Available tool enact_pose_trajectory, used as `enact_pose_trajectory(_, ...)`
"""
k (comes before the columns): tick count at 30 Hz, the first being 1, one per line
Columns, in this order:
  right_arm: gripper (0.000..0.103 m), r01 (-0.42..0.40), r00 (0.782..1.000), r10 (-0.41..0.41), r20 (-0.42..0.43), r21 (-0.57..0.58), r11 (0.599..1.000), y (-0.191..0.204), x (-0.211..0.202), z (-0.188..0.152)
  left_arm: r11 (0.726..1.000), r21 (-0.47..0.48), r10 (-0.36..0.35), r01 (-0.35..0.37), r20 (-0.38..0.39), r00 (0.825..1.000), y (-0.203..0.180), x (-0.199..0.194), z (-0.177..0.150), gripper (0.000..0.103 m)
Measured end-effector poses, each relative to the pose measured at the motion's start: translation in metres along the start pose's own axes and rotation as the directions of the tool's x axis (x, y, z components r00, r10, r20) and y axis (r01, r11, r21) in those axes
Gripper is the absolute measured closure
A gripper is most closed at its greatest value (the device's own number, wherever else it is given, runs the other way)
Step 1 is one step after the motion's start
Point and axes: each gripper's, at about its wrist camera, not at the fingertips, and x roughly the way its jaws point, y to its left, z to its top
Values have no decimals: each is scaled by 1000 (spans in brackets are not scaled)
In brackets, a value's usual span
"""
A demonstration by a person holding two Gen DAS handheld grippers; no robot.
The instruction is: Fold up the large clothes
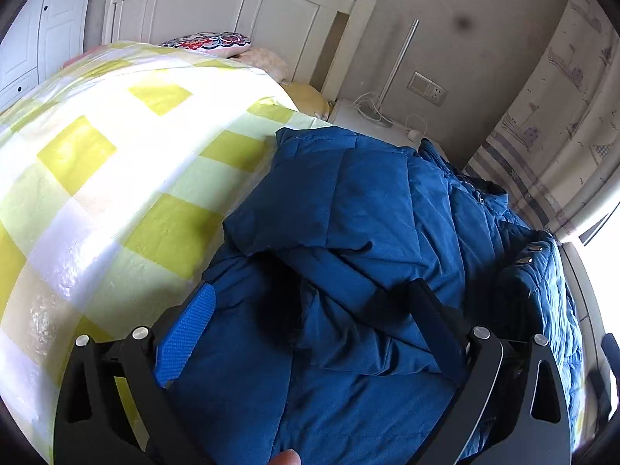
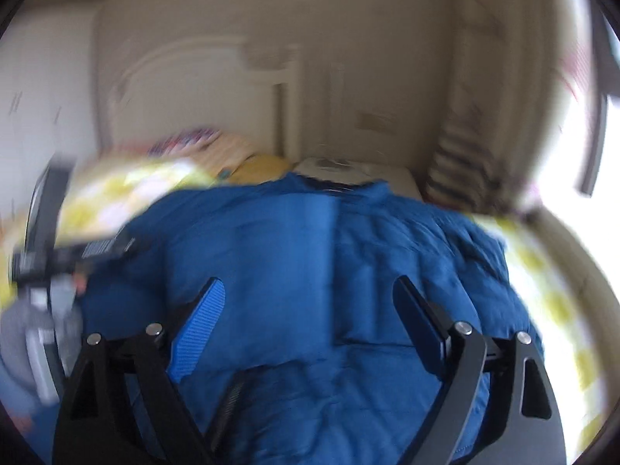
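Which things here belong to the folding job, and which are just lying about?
Job: jacket, left tongs, right tongs, both open over it.

Lying about: checked cover, pillows, nightstand, lamp pole, headboard, curtain.

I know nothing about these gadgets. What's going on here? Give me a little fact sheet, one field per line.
setting: bedroom, seen from two handheld grippers
garment: blue padded jacket, bunched and creased
surface: bed with yellow checked cover
left gripper: fingers spread wide over the jacket, gripping nothing
right gripper: fingers also apart above the jacket; picture blurred
behind: white headboard, patterned pillow, white bedside table
folding: not neat yet
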Motion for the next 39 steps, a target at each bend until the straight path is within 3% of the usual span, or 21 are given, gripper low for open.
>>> enact_pose_trajectory(2, 15, 60, 997, -67, -31, -173, 983, 41, 11, -1, 1000, -5, -5, 5, 2, 1000, 0, -3, 1, 7)
enact_pose_trajectory(4, 17, 150, 981, -181, -70, -321, 935, 67, 34, -8, 1000, -17, -21, 21, 4, 1000, 2, -4, 0, 7)
enact_pose_trajectory(6, 31, 180, 966, -239, -103, -396, 900, 76, 51, -16, 999, -26, -32, 32, 6, 999, 3, -4, 0, 7)
enact_pose_trajectory(8, 58, 128, 979, -177, -104, -364, 923, 69, 47, -14, 999, -30, -38, 38, 7, 999, 3, -4, 1, 7)
enact_pose_trajectory(10, 75, 102, 991, -122, -63, -257, 961, 42, 31, -3, 999, -29, -38, 39, 6, 999, 3, -4, 0, 7)
enact_pose_trajectory(11, 78, 106, 992, -117, -47, -191, 976, 26, 26, 2, 999, -28, -38, 38, 6, 999, 3, -4, 0, 7)
enact_pose_trajectory(13, 79, 94, 996, -95, -4, 112, 989, -45, 12, 10, 999, -29, -38, 38, 6, 999, 2, -4, 0, 7)
enact_pose_trajectory(14, 79, 95, 995, -100, 8, 237, 967, -74, 8, 8, 999, -29, -39, 39, 6, 999, 2, -4, 0, 7)
enact_pose_trajectory(15, 78, 105, 993, -118, 7, 404, 909, -115, 4, -2, 999, -30, -39, 39, 6, 999, 2, -4, 0, 7)
enact_pose_trajectory(16, 68, 118, 992, -127, -20, 537, 836, -151, 3, -17, 999, -31, -40, 40, 6, 999, 2, -4, 0, 7)
enact_pose_trajectory(17, 50, 103, 994, -100, -40, 619, 778, -174, 3, -31, 999, -31, -40, 40, 6, 999, 2, -4, -1, 7)
enact_pose_trajectory(18, 44, 50, 999, -48, -23, 686, 725, -193, 2, -46, 999, -29, -39, 39, 5, 999, 2, -4, -1, 7)
enact_pose_trajectory(19, 41, 5, 1000, -11, 3, 726, 687, -205, 0, -60, 999, -27, -37, 37, 5, 999, 1, -4, -1, 7)
enact_pose_trajectory(22, 39, 26, 1000, -10, -25, 762, 647, -222, 1, -86, 999, -26, -35, 35, 4, 999, 1, -4, -1, 7)
enact_pose_trajectory(25, 39, -29, 998, 62, -8, 815, 579, -226, 9, -102, 999, -26, -34, 34, 6, 999, 0, -4, -1, 7)
enact_pose_trajectory(29, 41, -72, 995, 98, 14, 781, 620, -220, 21, -86, 999, -25, -28, 29, 21, 999, 0, -6, -1, 7)
enact_pose_trajectory(33, 41, -65, 984, 165, -66, 731, 680, -197, 44, -74, 999, 4, -40, 40, 74, 996, -6, -16, -3, 7)
enact_pose_trajectory(35, 65, -47, 983, 155, -96, 687, 725, -185, 47, -69, 999, 18, -44, 43, 78, 996, -9, -17, -3, 7)
enact_pose_trajectory(36, 69, -39, 988, 129, -89, 658, 752, -180, 42, -64, 999, 18, -44, 43, 75, 996, -9, -17, -3, 7)
enact_pose_trajectory(37, 82, -57, 993, 112, -48, 631, 774, -176, 33, -57, 999, 15, -44, 43, 73, 996, -8, -17, -3, 7)
enact_pose_trajectory(39, 85, -76, 996, 91, 6, 600, 796, -170, 13, -44, 999, 8, -50, 50, 75, 996, -7, -18, -3, 7)
